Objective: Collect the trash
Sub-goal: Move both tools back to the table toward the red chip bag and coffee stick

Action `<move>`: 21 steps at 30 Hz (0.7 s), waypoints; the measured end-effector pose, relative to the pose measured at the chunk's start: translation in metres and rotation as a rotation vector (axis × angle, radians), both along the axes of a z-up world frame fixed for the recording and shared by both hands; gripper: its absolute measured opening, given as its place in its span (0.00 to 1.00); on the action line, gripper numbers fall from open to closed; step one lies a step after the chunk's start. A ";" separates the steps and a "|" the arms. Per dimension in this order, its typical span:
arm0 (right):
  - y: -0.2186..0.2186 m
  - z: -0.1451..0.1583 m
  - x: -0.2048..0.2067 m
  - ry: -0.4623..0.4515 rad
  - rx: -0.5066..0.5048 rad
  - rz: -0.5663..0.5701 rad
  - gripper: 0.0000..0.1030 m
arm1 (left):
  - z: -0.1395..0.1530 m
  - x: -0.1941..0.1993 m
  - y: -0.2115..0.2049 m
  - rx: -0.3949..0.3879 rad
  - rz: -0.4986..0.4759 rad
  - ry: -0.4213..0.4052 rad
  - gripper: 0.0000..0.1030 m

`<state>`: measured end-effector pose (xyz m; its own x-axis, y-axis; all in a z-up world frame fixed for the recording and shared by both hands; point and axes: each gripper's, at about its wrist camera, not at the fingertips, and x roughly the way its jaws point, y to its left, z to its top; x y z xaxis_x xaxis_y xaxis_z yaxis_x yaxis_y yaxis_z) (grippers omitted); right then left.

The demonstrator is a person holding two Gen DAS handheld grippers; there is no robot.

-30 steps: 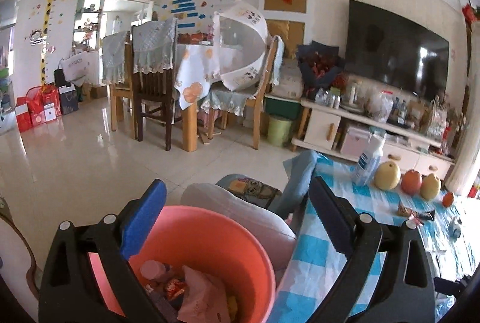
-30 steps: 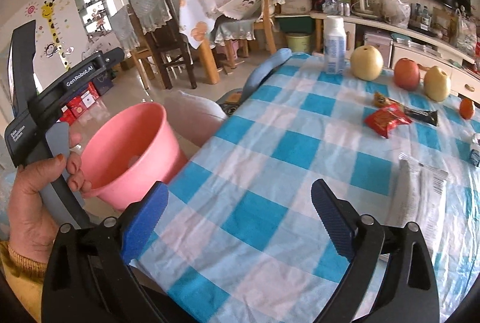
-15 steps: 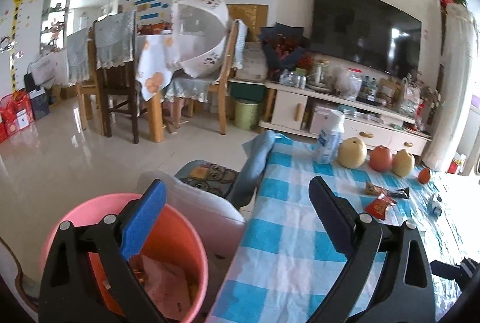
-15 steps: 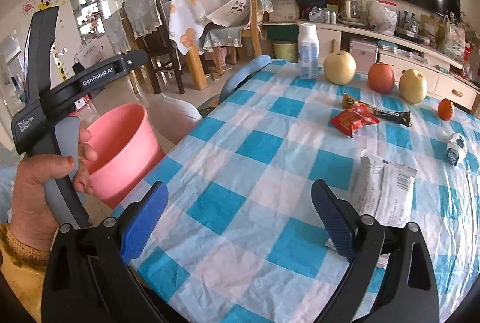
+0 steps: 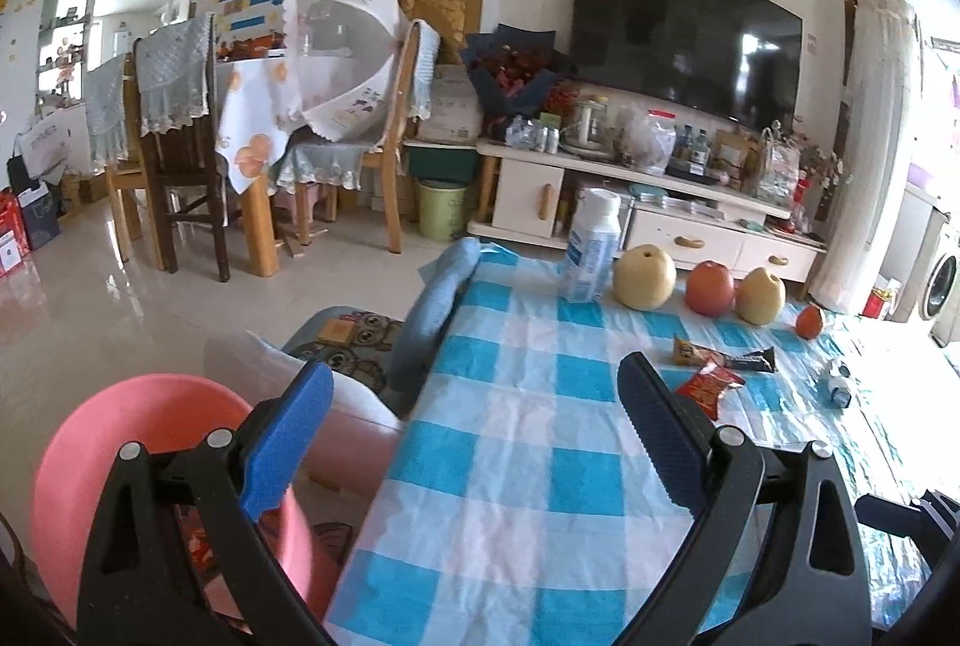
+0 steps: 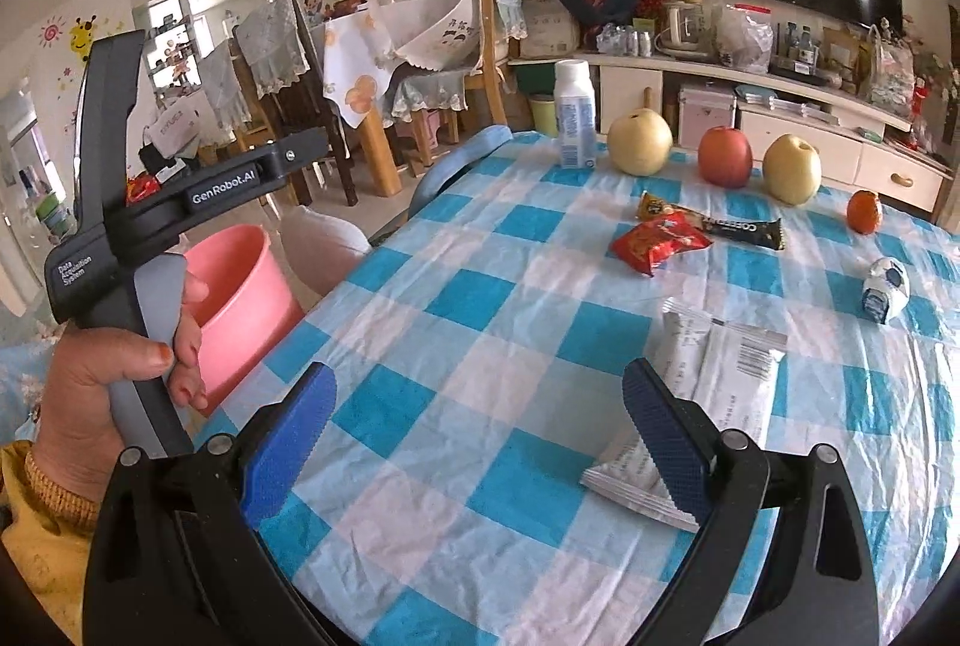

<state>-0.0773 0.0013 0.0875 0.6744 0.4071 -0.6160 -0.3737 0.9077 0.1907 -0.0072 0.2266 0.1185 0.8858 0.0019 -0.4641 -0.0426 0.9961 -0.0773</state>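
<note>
Blue-white checked tablecloth (image 6: 510,298) spreads ahead of the gripper. At the far edge, in a row left to right: white bottle (image 6: 575,115) upright, yellow pear (image 6: 639,143), red apple (image 6: 725,155), second pear (image 6: 792,168), small orange (image 6: 864,211) far right. A little ball-patterned object (image 6: 885,288) lies right of centre. Beyond the table, ahead and right, a TV (image 5: 684,40) hangs above a white cabinet (image 5: 630,202) crowded with jars and bags. Ahead left, wooden chairs (image 5: 174,166) around a dining table with a mesh food cover (image 5: 342,58). Green bin (image 5: 443,209) on the floor beside the cabinet.
</note>
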 end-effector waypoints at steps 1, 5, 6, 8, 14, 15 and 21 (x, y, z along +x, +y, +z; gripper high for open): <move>-0.002 0.000 -0.001 -0.003 -0.001 -0.003 0.92 | -0.001 0.001 -0.004 0.000 -0.008 0.003 0.93; -0.012 0.000 -0.001 -0.008 -0.006 -0.013 0.92 | -0.004 0.004 -0.020 0.018 -0.041 0.014 0.93; -0.015 -0.001 -0.001 -0.007 -0.006 -0.015 0.92 | -0.006 0.004 -0.025 0.026 -0.050 0.016 0.93; -0.021 -0.002 -0.001 -0.006 -0.008 -0.024 0.92 | -0.008 0.006 -0.036 0.041 -0.076 0.021 0.93; -0.043 -0.004 -0.001 -0.009 -0.010 -0.057 0.92 | -0.014 0.009 -0.063 0.074 -0.133 0.038 0.93; -0.047 -0.004 -0.001 -0.010 -0.008 -0.062 0.92 | -0.016 0.010 -0.068 0.079 -0.144 0.041 0.93; -0.075 -0.002 0.001 -0.015 0.003 -0.103 0.92 | -0.022 0.015 -0.092 0.103 -0.198 0.055 0.93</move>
<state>-0.0768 -0.0735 0.0858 0.7216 0.3373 -0.6046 -0.2817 0.9408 0.1887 0.0076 0.1343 0.0963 0.8469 -0.1194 -0.5182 0.1532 0.9879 0.0226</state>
